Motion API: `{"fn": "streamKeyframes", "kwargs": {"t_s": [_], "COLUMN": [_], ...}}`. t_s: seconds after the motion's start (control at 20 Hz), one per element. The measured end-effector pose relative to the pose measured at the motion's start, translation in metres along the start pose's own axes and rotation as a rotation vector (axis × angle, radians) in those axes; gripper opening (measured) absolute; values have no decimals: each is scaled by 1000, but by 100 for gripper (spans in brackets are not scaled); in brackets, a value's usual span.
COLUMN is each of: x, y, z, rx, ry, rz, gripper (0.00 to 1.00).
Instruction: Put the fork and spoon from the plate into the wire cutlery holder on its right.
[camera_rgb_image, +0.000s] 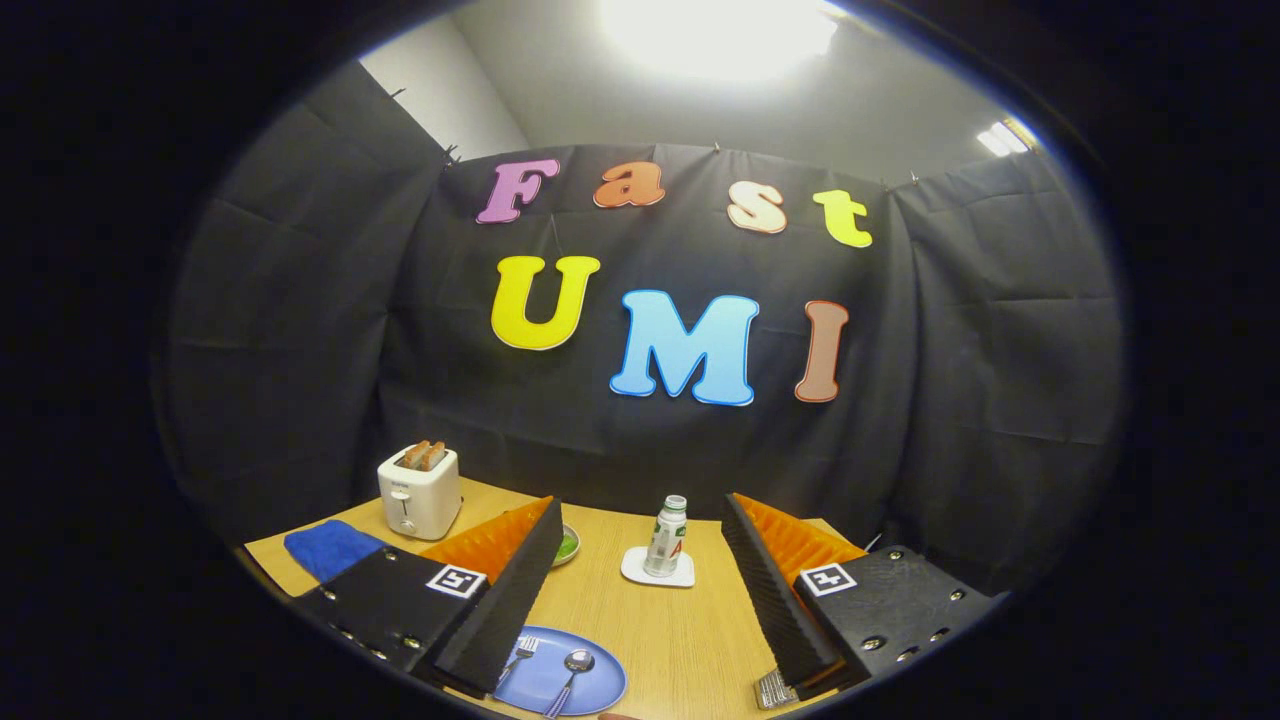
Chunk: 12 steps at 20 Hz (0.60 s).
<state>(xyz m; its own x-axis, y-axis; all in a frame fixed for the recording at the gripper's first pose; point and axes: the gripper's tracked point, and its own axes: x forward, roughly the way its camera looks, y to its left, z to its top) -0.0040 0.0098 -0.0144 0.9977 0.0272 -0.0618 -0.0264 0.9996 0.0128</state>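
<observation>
While I hold the gripper above the wooden table, its fingers stand wide apart, gripping nothing. At lower centre of the frame lies the blue plate — fork and spoon on it — and the wire cutlery holder peeks out at lower right.

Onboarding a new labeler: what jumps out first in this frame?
Most striking is the open tool, its two fingers spread wide above the wooden table and holding nothing. Low between the fingers, beside the left one, a blue plate holds a fork and a spoon. Beyond the fingers a small bottle stands on a white coaster, and a white toaster with bread in it sits far left.
</observation>
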Motion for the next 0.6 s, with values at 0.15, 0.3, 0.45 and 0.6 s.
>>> {"fn": "streamKeyframes", "kwargs": {"t_s": [0.15,0.3,0.45,0.6], "x": [-1,-2,-5,-15], "y": [0,6,15,30], "z": [-2,-12,-33,-69], "rx": [32,28,39,52], "ry": [14,42,103,210], "rz": [2,13,35,69], "gripper": [98,98,98,98]}}
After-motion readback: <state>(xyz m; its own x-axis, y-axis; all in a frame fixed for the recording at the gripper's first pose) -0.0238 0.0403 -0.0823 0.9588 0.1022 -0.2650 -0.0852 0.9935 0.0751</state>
